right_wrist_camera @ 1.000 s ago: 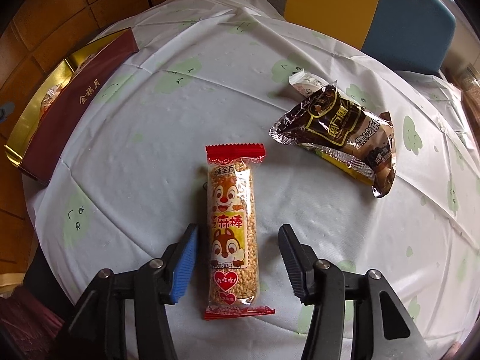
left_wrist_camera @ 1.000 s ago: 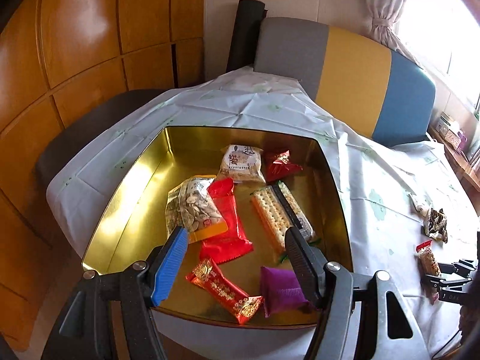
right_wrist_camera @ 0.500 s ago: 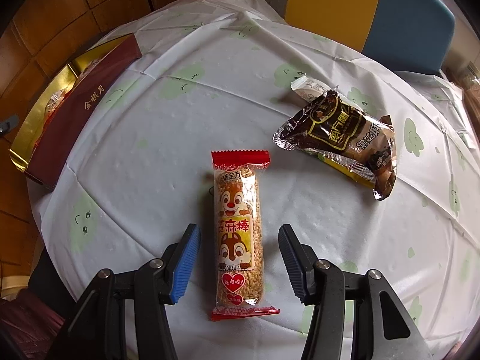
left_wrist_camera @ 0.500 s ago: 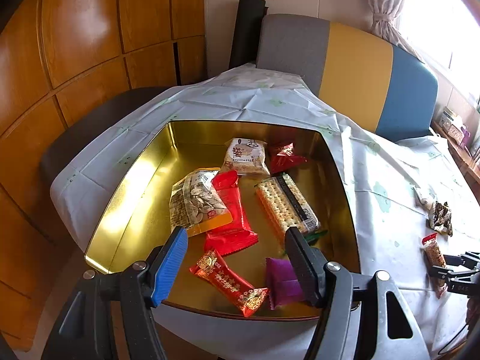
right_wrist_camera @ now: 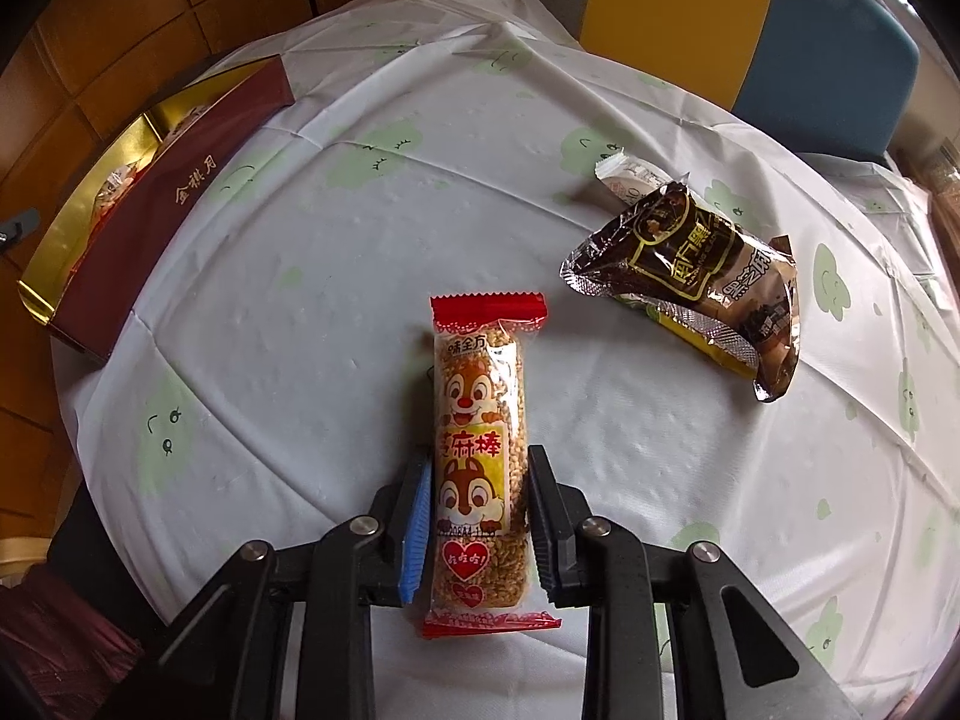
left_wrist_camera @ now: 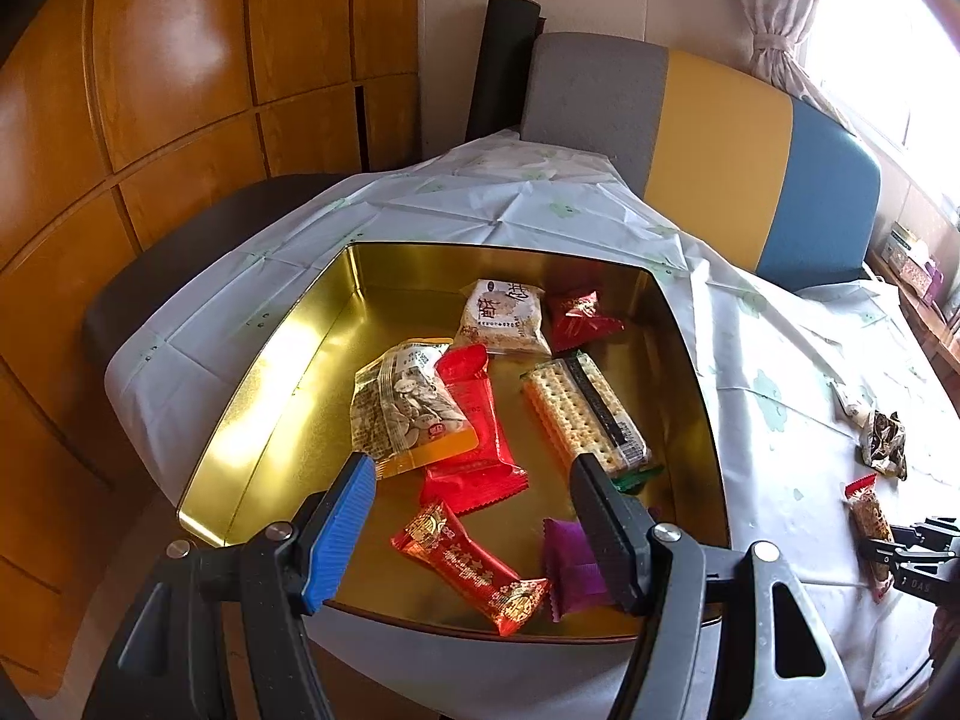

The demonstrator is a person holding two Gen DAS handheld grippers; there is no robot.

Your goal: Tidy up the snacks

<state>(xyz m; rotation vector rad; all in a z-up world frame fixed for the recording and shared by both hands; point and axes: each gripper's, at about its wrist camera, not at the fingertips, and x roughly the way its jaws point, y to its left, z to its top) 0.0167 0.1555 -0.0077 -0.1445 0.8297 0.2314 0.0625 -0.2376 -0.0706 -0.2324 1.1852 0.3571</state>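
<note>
A sesame bar point(right_wrist_camera: 480, 468) in a clear wrapper with red ends and a squirrel picture lies on the white tablecloth. My right gripper point(right_wrist_camera: 480, 456) points down over it, jaws closing, and both pads touch the bar's long sides near its lower half. In the left wrist view the same bar point(left_wrist_camera: 867, 516) and right gripper point(left_wrist_camera: 906, 552) show at the far right. My left gripper point(left_wrist_camera: 474, 471) hangs open above the near side of the gold tin point(left_wrist_camera: 288, 360), gripping nothing. The tin holds several snacks: a seed packet point(left_wrist_camera: 402, 402), crackers point(left_wrist_camera: 582, 414), red wrappers and a purple one point(left_wrist_camera: 570, 564).
A brown foil packet point(right_wrist_camera: 702, 264) lies on top of a yellow one, with a small white packet point(right_wrist_camera: 630, 171) behind it, to the upper right of the bar. The tin point(right_wrist_camera: 180, 198) with its maroon outer wall sits at the table's left edge. A grey, yellow and blue chair back point(left_wrist_camera: 708, 138) stands behind the table.
My right gripper's jaws have closed in from wide apart onto the sides of the sesame bar. The left gripper stays open over the tin.
</note>
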